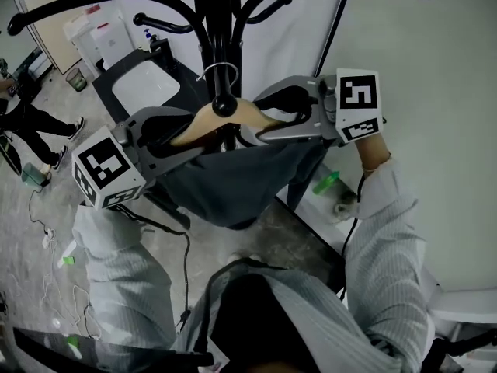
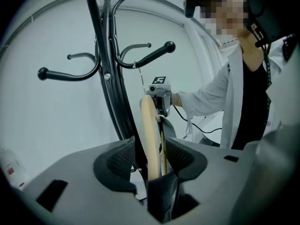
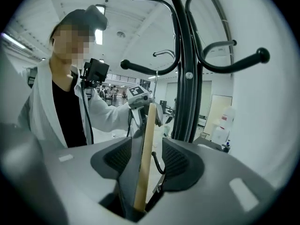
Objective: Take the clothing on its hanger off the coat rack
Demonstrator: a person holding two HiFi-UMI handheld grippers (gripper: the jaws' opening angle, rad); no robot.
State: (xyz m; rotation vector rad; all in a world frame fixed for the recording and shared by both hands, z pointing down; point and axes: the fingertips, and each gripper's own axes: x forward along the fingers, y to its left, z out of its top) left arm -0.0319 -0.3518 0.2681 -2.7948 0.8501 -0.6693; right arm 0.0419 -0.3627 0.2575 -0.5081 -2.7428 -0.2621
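hanger ends inside left hand-held gripper, right hand-held gripper, unclamped

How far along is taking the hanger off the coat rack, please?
Done: left tool and right tool straddle the wooden hanger at its ends. In hand: nothing gripped; jaws stand open. Remaining: close, lift its hook off the coat rack with the dark garment.

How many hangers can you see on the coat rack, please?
1: a wooden hanger carrying dark clothing, hooked on a near arm of the coat rack; others may hide behind it.
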